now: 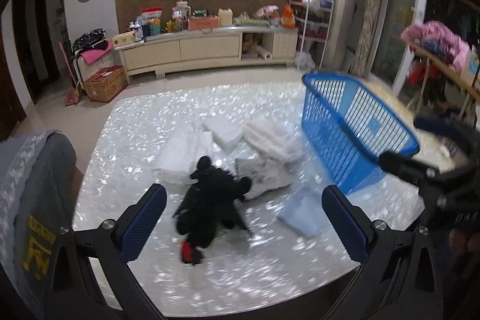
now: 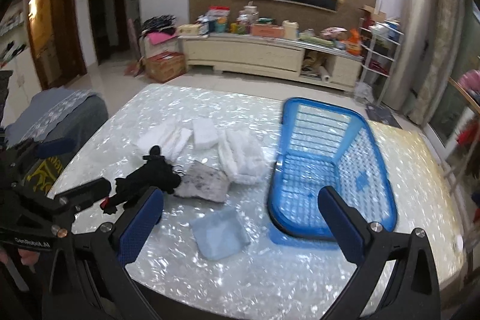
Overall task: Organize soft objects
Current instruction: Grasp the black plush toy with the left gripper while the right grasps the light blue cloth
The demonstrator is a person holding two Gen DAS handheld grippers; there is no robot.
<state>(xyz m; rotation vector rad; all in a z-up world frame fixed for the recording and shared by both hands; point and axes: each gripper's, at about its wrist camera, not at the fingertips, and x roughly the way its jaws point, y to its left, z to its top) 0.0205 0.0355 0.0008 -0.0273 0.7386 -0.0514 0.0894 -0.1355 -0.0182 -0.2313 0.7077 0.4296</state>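
Soft objects lie on a shiny pearl-patterned table (image 1: pixel 126 140): a black plush toy (image 1: pixel 210 194) with a red tag, white foam blocks (image 1: pixel 192 149), a white fluffy cloth (image 1: pixel 270 140), a grey-white cloth (image 1: pixel 264 176) and a light blue folded cloth (image 1: pixel 303 212). A blue plastic basket (image 1: pixel 354 128) stands at the right. My left gripper (image 1: pixel 243 221) is open and empty above the black toy. My right gripper (image 2: pixel 240 224) is open and empty, between the blue cloth (image 2: pixel 219 233) and the basket (image 2: pixel 330 164). The black toy (image 2: pixel 150 176) and white cloths (image 2: pixel 240 155) show there too.
A grey-covered chair (image 1: pixel 36 185) stands at the table's left edge. A long cream cabinet (image 1: pixel 204 47) with clutter lines the far wall, with a cardboard box (image 1: pixel 105 83) beside it. A white rack (image 1: pixel 315 20) and a clothes pile (image 1: pixel 438 41) are at the right.
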